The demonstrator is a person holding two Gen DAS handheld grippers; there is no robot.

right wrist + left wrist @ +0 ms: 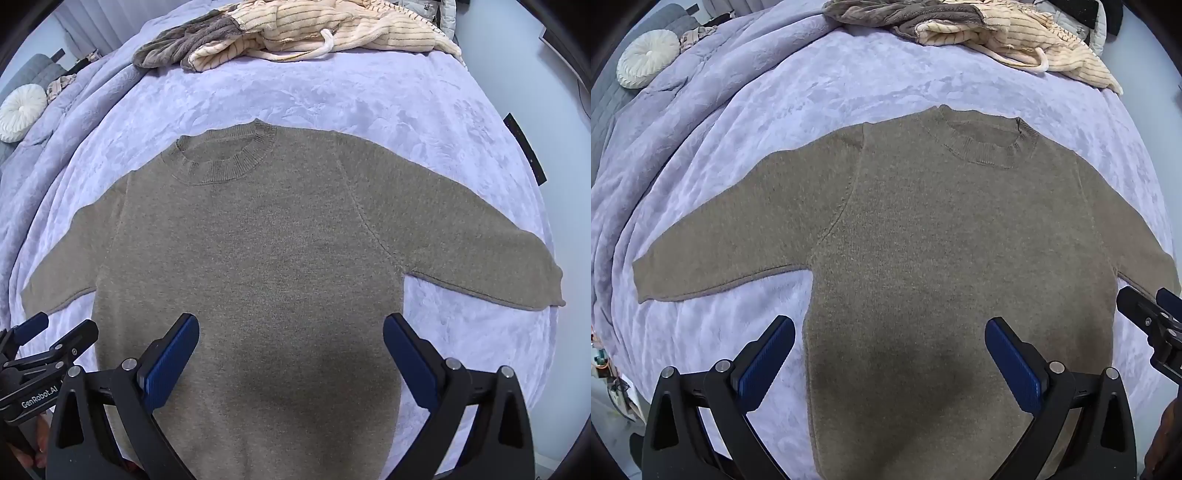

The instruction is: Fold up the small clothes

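On blanket (849,85): sweater (942,240) flat, sleeves spread; both jaws wide, empty.

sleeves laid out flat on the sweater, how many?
2. Left sleeve spread out to the sweater's left, right sleeve spread out to its right. Both flat on the blanket, neither folded yet.

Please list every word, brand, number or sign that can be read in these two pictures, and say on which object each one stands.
"GenRobot.AI": white letters on the black body of the left gripper, seen in the right wrist view.
Nothing else is readable: the brown sweater, the purple blanket and the striped clothes show no text.
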